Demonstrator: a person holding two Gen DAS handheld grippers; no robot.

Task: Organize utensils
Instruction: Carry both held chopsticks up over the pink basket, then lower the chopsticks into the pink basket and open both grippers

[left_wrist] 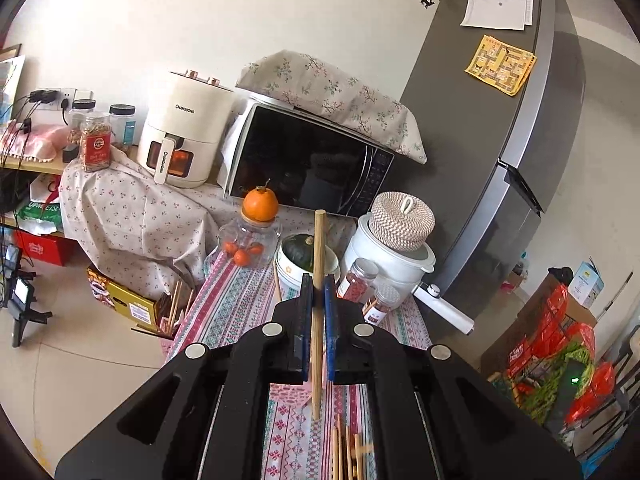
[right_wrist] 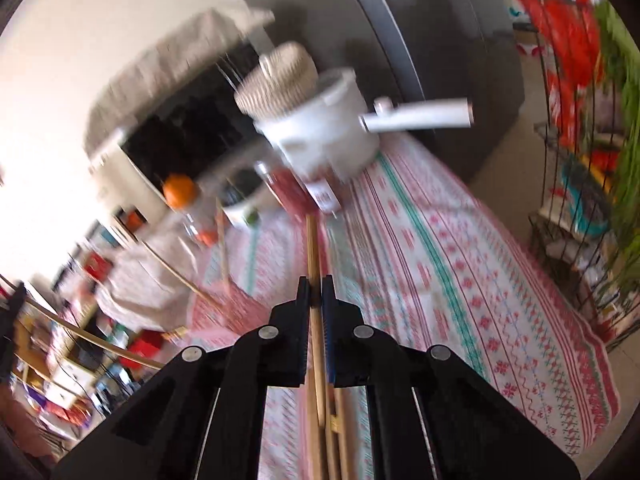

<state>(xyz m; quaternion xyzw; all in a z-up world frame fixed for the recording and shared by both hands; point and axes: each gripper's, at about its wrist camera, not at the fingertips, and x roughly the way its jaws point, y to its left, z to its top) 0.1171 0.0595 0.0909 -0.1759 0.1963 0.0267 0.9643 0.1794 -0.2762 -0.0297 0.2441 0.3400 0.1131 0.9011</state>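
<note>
Chopsticks are the things in play, one in each gripper. The left gripper is clamped tight on a single wooden chopstick, which stands nearly upright between the pads: its blunt top rises above the fingertips, in front of the green squash in the white bowl, and its lower end hangs just over the striped tablecloth. More loose chopsticks lie on the cloth at the bottom edge of that view, below the gripper.

The right gripper is likewise closed on a chopstick, gripped along the line of the fingers so that it pokes forward past the tips toward the red-filled jar. Further sticks show under the gripper body; whether they lie on the cloth I cannot tell, as the right wrist view is badly blurred.

Behind, on the table, the left wrist view shows a glass jar with an orange on its lid, a white rice cooker topped by a woven basket, two small spice jars, a microwave under a floral cover, an air fryer and a grey fridge. A second cluster of chopsticks stands by the table's left edge, beside a cardboard box on the floor.
</note>
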